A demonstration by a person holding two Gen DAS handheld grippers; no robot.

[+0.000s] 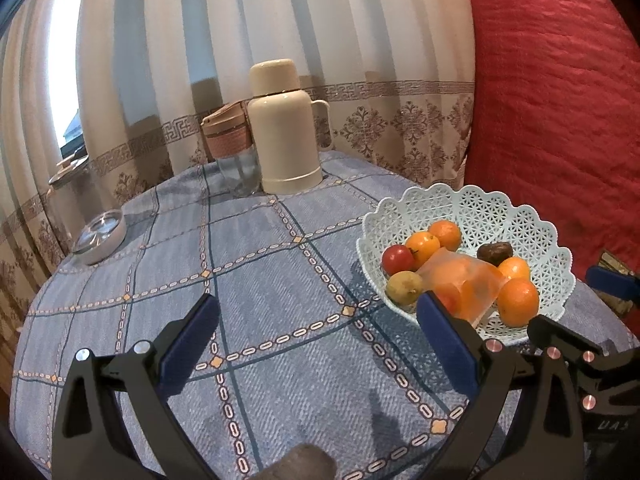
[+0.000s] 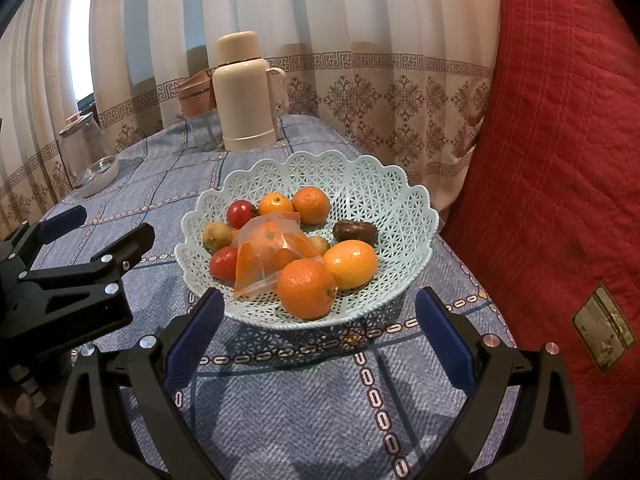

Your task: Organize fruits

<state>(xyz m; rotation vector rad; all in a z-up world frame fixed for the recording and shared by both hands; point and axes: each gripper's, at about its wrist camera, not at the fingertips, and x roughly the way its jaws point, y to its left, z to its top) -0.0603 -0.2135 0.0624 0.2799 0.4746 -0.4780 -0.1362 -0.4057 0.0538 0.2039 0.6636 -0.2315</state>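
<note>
A pale blue lattice basket (image 2: 372,184) (image 1: 500,208) stands on the blue checked tablecloth and holds several oranges (image 2: 307,289) (image 1: 518,301), two red tomatoes (image 2: 241,213) (image 1: 397,260), small greenish fruits (image 2: 216,236), a dark brown fruit (image 2: 355,232) and a clear plastic bag (image 2: 272,256) (image 1: 464,280) with orange pieces. My right gripper (image 2: 316,320) is open and empty, just in front of the basket. My left gripper (image 1: 316,320) is open and empty over the cloth, left of the basket; it also shows in the right wrist view (image 2: 100,232).
A cream thermos (image 1: 284,128) (image 2: 246,92) and a lidded glass cup (image 1: 232,144) stand at the table's back. A glass jar (image 2: 86,152) with a metal lid (image 1: 100,236) beside it is at the far left. A red quilt (image 2: 560,140) rises on the right, curtains behind.
</note>
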